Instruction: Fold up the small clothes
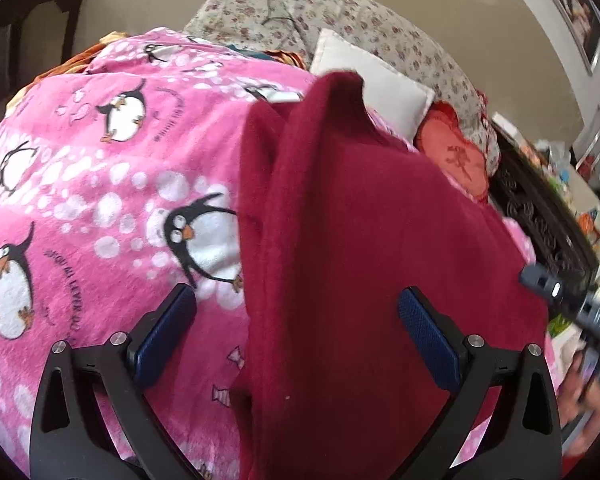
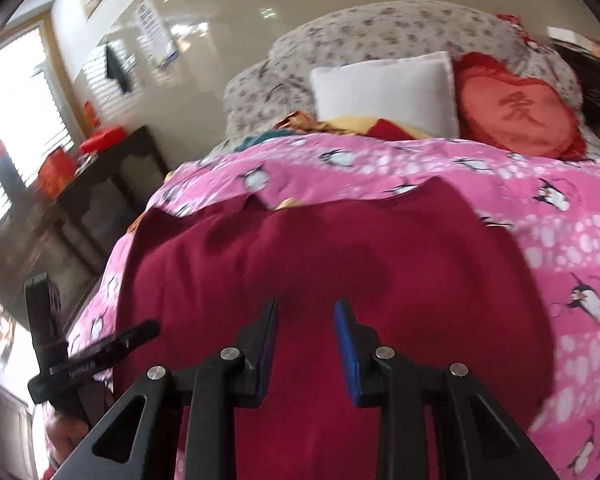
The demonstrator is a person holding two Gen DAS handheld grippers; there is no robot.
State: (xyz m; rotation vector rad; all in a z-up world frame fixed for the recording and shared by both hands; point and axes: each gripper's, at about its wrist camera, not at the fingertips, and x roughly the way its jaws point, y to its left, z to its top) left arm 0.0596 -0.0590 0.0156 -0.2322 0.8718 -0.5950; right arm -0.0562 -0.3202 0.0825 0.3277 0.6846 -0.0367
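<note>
The left gripper [image 1: 296, 312] points downward with its 2 blue pads [image 1: 428, 340] spread wide and nothing pressed between them, while the right gripper [image 2: 306, 324] also tilts downward, its 2 fingers [image 2: 346, 344] narrowly parted with nothing between them.

Two wrist fisheyes, low over a bed, tilted down and toward its head.

Left wrist: looking forward between wide-set fingers [image 1: 428, 336], close above the blanket [image 1: 80, 184] and the garment's [image 1: 360, 240] left edge, wall curving off at upper right, the right gripper [image 1: 568, 300] edging in from the right. Right wrist: looking between narrower-set fingers [image 2: 346, 348], close over the garment [image 2: 300, 256], window at left, the left gripper [image 2: 60, 360] showing at lower left. Shared by both: garment, blanket, white pillow [image 1: 372, 88] [image 2: 384, 88], red cushion [image 1: 456, 152] [image 2: 516, 112], floral bedding [image 1: 340, 20] [image 2: 380, 32].
</note>
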